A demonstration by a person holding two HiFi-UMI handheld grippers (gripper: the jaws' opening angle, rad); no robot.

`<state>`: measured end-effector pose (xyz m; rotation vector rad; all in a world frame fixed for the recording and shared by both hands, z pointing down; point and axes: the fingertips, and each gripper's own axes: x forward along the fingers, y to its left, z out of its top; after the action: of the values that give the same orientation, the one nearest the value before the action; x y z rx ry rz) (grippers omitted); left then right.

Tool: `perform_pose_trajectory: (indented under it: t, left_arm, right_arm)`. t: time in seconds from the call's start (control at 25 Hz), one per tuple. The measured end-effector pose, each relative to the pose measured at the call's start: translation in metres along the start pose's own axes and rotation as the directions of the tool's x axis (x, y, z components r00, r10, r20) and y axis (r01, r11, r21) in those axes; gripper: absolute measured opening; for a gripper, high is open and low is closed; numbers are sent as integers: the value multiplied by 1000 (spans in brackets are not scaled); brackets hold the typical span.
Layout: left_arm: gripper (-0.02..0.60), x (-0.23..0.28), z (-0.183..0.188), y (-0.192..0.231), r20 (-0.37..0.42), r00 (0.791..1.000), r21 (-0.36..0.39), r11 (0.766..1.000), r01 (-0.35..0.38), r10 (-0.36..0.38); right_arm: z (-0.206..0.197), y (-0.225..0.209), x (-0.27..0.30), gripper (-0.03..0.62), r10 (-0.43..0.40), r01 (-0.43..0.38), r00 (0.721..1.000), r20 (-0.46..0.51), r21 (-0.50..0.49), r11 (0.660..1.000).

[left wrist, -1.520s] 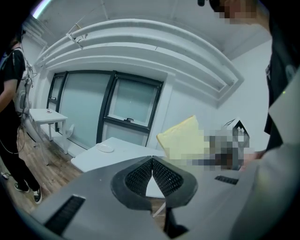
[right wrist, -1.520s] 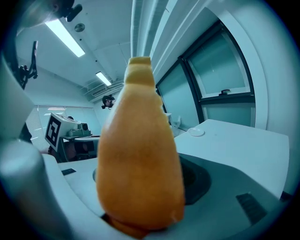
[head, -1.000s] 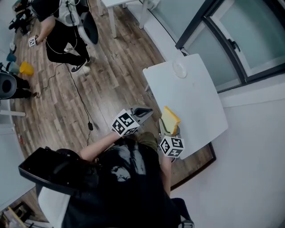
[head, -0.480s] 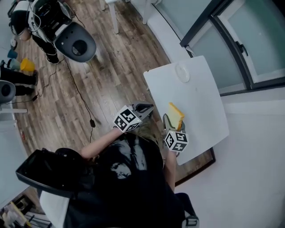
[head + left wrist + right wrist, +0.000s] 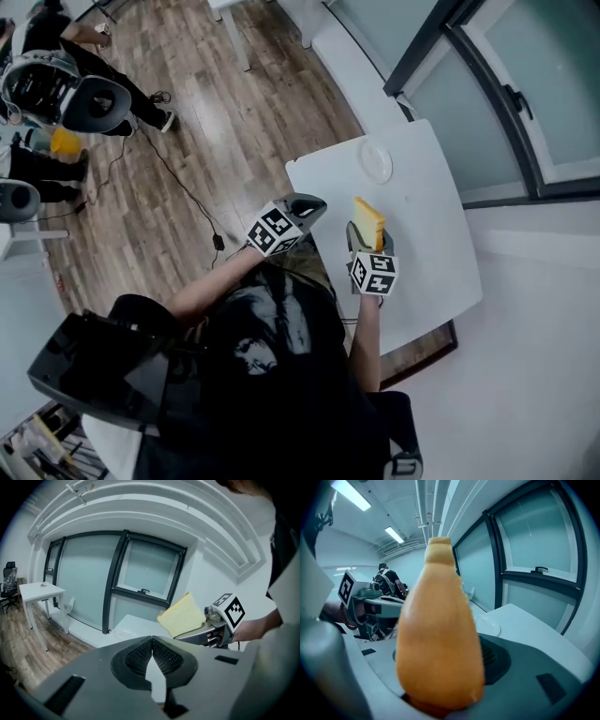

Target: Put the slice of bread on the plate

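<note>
A slice of yellow bread (image 5: 368, 223) stands upright in my right gripper (image 5: 364, 240), which is shut on its lower edge above the middle of the white table (image 5: 422, 202). In the right gripper view the bread (image 5: 438, 634) fills the centre and hides the jaws' tips. A small clear plate (image 5: 377, 161) sits near the table's far edge, beyond the bread, and shows as the plate (image 5: 487, 626) past the bread on the right. My left gripper (image 5: 315, 203) hovers at the table's left edge, its jaws shut and empty (image 5: 152, 643).
Glass window panels (image 5: 487, 84) run along the table's far side. Wooden floor (image 5: 216, 122) lies to the left, with a cable, a person (image 5: 66, 89) and gear at the far left. Another small white table (image 5: 40, 590) stands farther off.
Both grippers have moved forward over the table towards the plate, the bread carried along in the right one. The left gripper now reaches the table's edge.
</note>
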<state>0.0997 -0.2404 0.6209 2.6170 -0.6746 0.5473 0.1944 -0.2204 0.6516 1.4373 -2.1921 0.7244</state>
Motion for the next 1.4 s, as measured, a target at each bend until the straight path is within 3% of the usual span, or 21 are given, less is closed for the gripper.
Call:
perform_pose_trajectory:
  t: [0.36, 0.56, 0.72, 0.92, 1.08, 1.16, 1.24, 1.4]
  left_arm:
    - [6, 58, 10, 40, -52, 997, -23, 999, 48, -49]
    - [6, 93, 18, 70, -71, 995, -44, 997, 66, -69]
    - [6, 117, 29, 87, -64, 994, -50, 995, 84, -87]
    - [6, 131, 30, 117, -69, 995, -59, 996, 61, -65]
    - [6, 129, 28, 128, -72, 996, -79, 995, 55, -61]
    - [6, 127, 24, 130, -77, 995, -89, 995, 54, -60]
    - [6, 124, 20, 130, -82, 995, -102, 994, 51, -59]
    - [6, 120, 16, 130, -92, 994, -117, 992, 54, -65]
  right_arm:
    - [6, -59, 73, 229, -42, 37, 990, -134, -40, 999]
    - [9, -100, 121, 229, -122, 108, 974, -192, -82, 991]
    - [0, -135, 166, 229, -138, 128, 957, -254, -56, 990]
    - [6, -171, 203, 229, -268, 224, 913, -309, -168, 960]
    - [21, -202, 217, 229, -448, 316, 832, -328, -384, 868]
    - [21, -205, 226, 230, -486, 296, 807, -336, -481, 825]
    - [15, -196, 232, 249, -471, 231, 808, -355, -545, 806]
    - [-1, -174, 235, 329, -392, 106, 817, -423, -558, 823]
